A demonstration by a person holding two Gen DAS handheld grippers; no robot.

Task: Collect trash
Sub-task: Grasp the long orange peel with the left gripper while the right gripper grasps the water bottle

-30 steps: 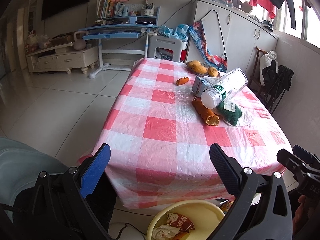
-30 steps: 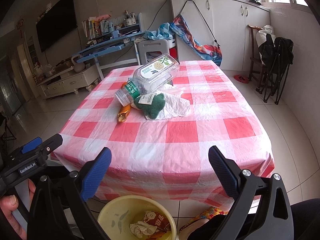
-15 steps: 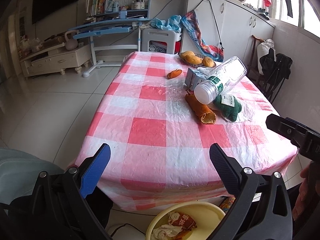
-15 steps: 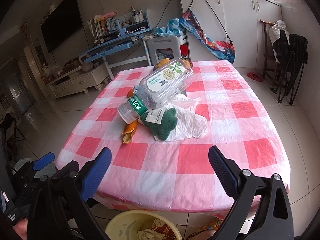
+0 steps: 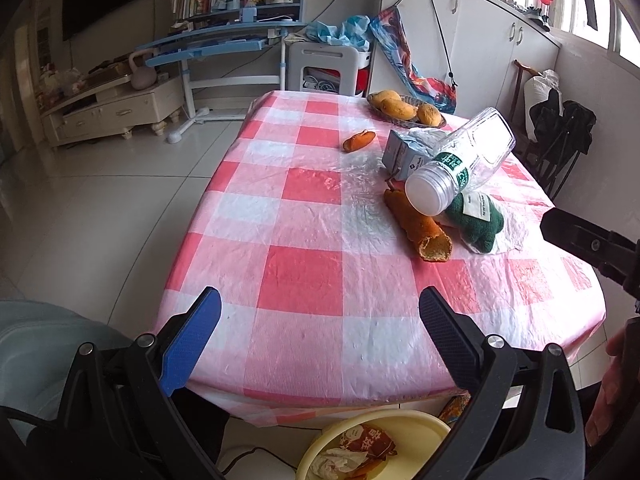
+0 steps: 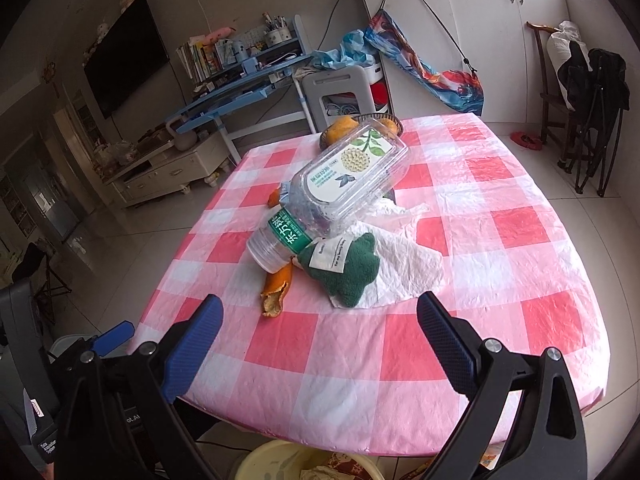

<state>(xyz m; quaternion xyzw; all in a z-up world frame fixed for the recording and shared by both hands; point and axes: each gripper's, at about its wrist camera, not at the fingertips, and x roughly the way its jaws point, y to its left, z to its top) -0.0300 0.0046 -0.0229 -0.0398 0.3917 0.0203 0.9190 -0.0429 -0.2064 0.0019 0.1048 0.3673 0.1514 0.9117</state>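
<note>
The clear plastic bottle [image 6: 340, 192] lies tipped on its side near the middle of the bench [image 6: 500, 280], with its capped end pointing toward me. It leans on a green cloth thing [image 6: 344, 270] and a crumpled white wrapper [image 6: 404, 264]. A curled orange peel [image 5: 420, 226] sits under its neck, and a small carton [image 5: 402, 154] is just behind it.

I think the bottle is empty, so it should be very light. It looks smooth and may slip or squash if I squeeze hard. I would take it by the neck near the green label, where it is thin and firmer. The peel looks soft and bendy, so I would pinch it in the middle.

My right gripper [image 6: 318, 330] has its fingers spread wide and holds nothing. The pile is ahead of it, a bit left of the gap, not touching. My left gripper [image 5: 320, 326] is wide too and empty. The pile is farther off, up to its right.

A yellow bin [image 5: 416, 426] with some trash sits on the floor below the bench edge.
</note>
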